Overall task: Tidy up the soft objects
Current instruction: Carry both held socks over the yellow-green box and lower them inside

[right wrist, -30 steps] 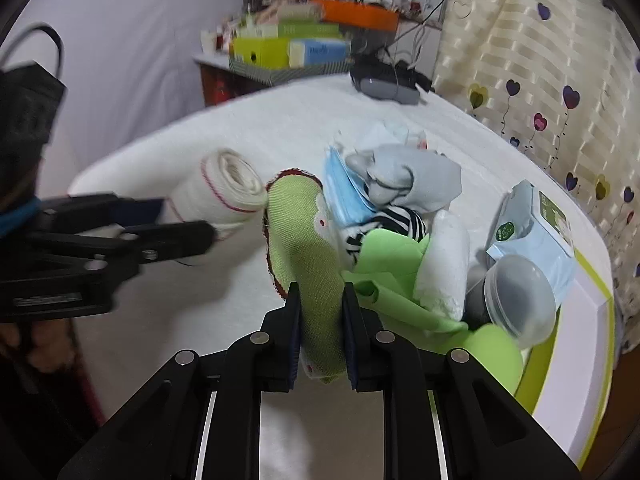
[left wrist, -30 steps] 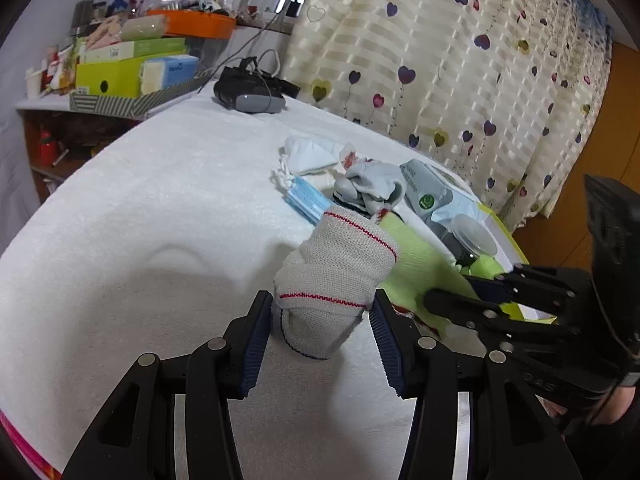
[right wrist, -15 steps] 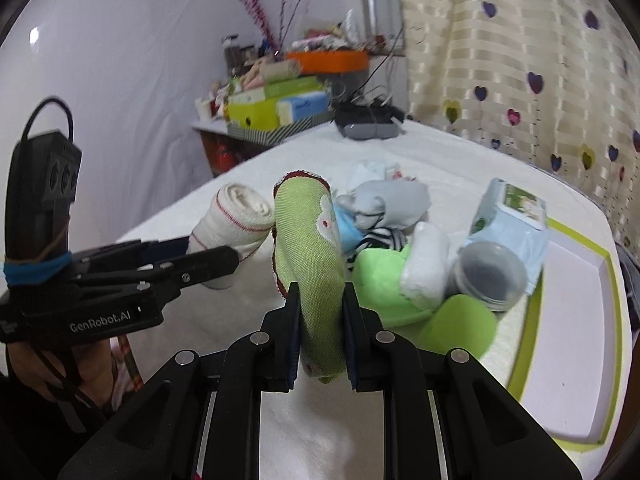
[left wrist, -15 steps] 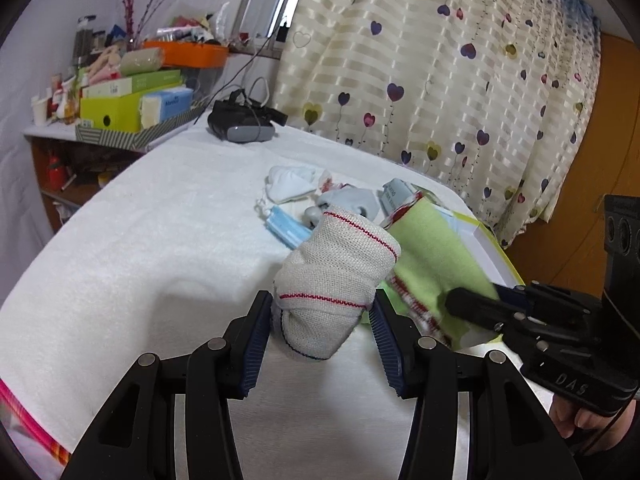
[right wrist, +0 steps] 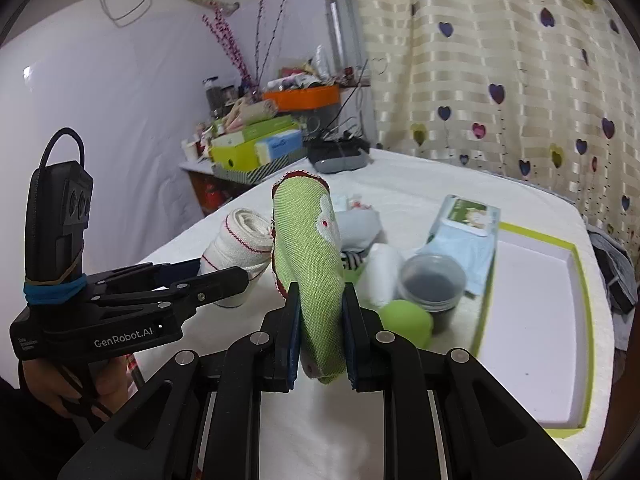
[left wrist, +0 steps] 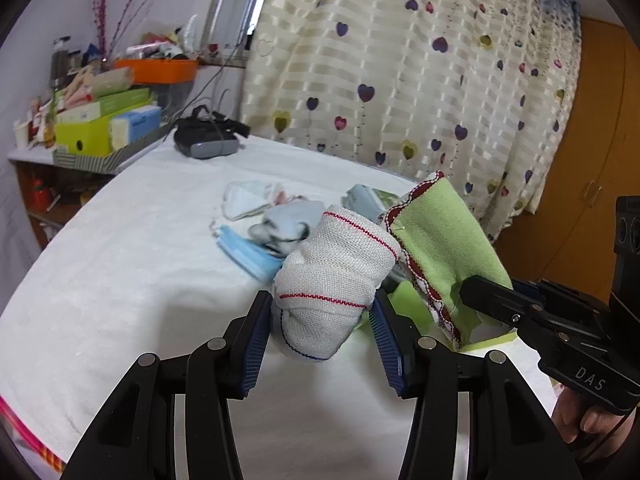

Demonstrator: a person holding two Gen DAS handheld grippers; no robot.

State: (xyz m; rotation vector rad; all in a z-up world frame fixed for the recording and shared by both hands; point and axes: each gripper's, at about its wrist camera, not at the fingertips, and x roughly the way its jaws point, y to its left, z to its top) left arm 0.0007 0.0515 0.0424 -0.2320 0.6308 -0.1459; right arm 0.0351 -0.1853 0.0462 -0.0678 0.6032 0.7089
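Left gripper [left wrist: 320, 334], jaws wide, clamps a white rolled cloth [left wrist: 336, 276]; right gripper [right wrist: 319, 338], jaws narrow, pinches a green cloth [right wrist: 310, 248]. Both cloths are held above the white table [left wrist: 120, 260], near the pile of soft things [left wrist: 264, 232] at its far edge.

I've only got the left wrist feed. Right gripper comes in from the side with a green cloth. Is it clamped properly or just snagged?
Observer: Clamped. In the right wrist view the right gripper has the green cloth pinched between both pads, standing upright.
Operator: Where could it go? I only see a green strip past my rolled cloth.
Observer: That strip is the rim of a white tray to the right of the pile; its inside looks bare.
Operator: What's hidden behind my roll?
Observer: A dark plastic cup, a green ball and a white roll, beside a tissue pack.
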